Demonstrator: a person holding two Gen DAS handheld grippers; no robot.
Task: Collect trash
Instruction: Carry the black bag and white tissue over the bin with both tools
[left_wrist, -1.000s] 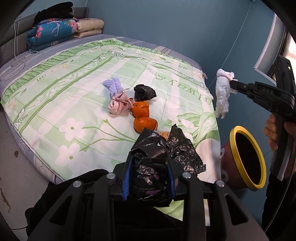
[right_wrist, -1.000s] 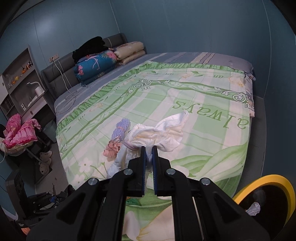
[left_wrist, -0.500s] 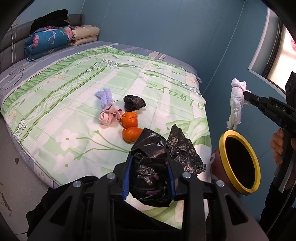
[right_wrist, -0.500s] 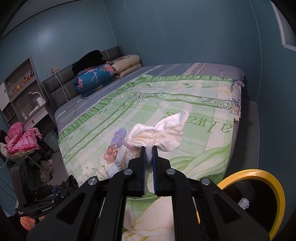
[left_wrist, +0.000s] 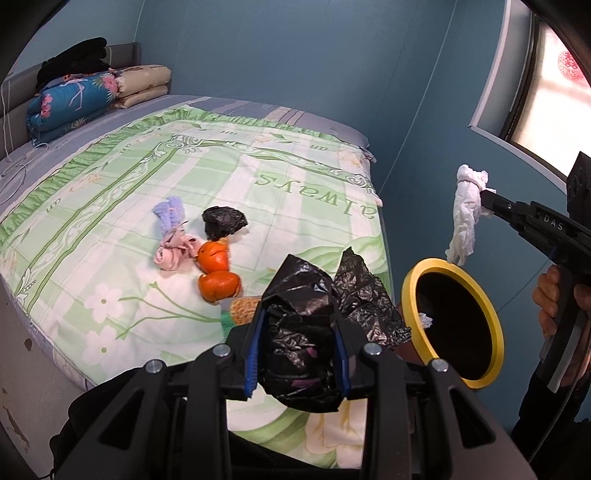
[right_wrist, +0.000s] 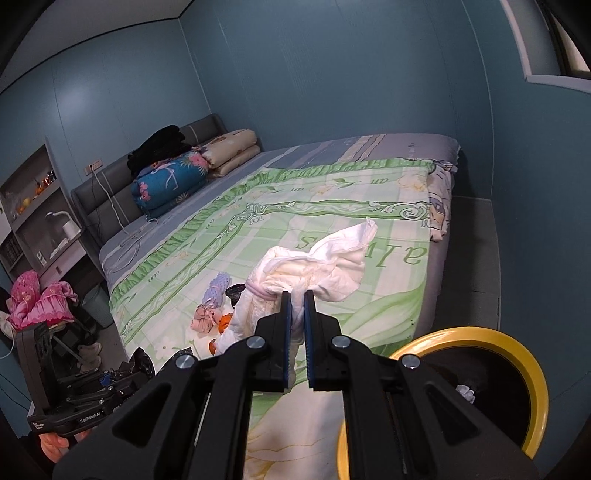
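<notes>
My left gripper (left_wrist: 299, 325) is shut on a crumpled black plastic bag (left_wrist: 306, 332) above the bed's near corner. My right gripper (right_wrist: 297, 301) is shut on a white crumpled cloth (right_wrist: 314, 266); in the left wrist view that white cloth (left_wrist: 467, 218) dangles just above the far rim of the yellow-rimmed trash bin (left_wrist: 410, 291). The bin (right_wrist: 524, 362) shows at lower right of the right wrist view, with a scrap of white paper inside. On the bedspread lie two orange peels (left_wrist: 218, 273), a second black bag (left_wrist: 223, 221), a pink cloth (left_wrist: 173, 251) and a lilac knitted piece (left_wrist: 170, 210).
The bed (left_wrist: 110, 184) with a green floral cover fills the middle; folded quilts (left_wrist: 74, 99) sit at its head. A snack wrapper (left_wrist: 242, 308) lies near the bed edge. Blue walls stand behind, a window (left_wrist: 554, 85) at right, shelves (right_wrist: 33, 206) and pink clothes (right_wrist: 37, 299) at left.
Both grippers have risen and drawn back from the bed toward the bin. The white cloth has travelled right and now hangs over the bin's rim. The black bag stays gripped.
</notes>
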